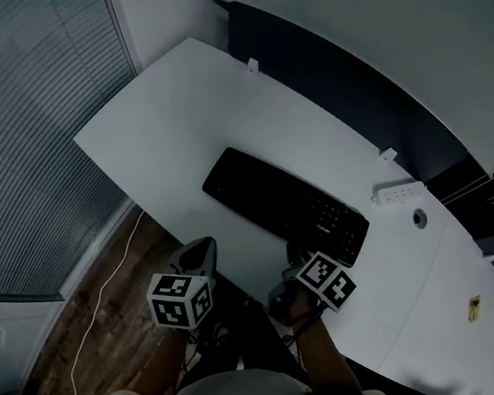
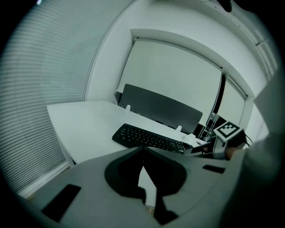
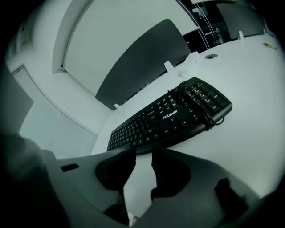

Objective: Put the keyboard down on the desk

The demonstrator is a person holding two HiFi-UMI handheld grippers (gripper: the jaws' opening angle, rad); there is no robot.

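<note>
I have the left gripper [image 2: 143,150] held low at the near edge of the counter [image 1: 193,128], just off its corner and over the wooden floor [image 1: 113,338], with its marker cube facing up at me and my forearm coming in from below. Its jaws are closed tip to tip with nothing between them, and they aim across the counter toward the keyboard [image 1: 286,206], which lies well ahead of them. The right gripper [image 3: 144,152] sits further forward, over the counter at the keyboard's near long edge toward its right end, with my right arm stretched out behind it. Its jaws stand a little apart, and I see only bare white counter in the gap. The keyboard's front edge lies just past the jaw tips, and I cannot tell whether they touch it. The keyboard itself lies flat on the counter, keys up and set at a slant to the counter's edge, with its cord [image 3: 209,116] looped over the keys at its right end. Beyond it a dark partition panel [image 1: 340,77] runs along the back of the counter, and a white power strip [image 1: 396,193] lies near the keyboard's far right corner, apart from it.
</note>
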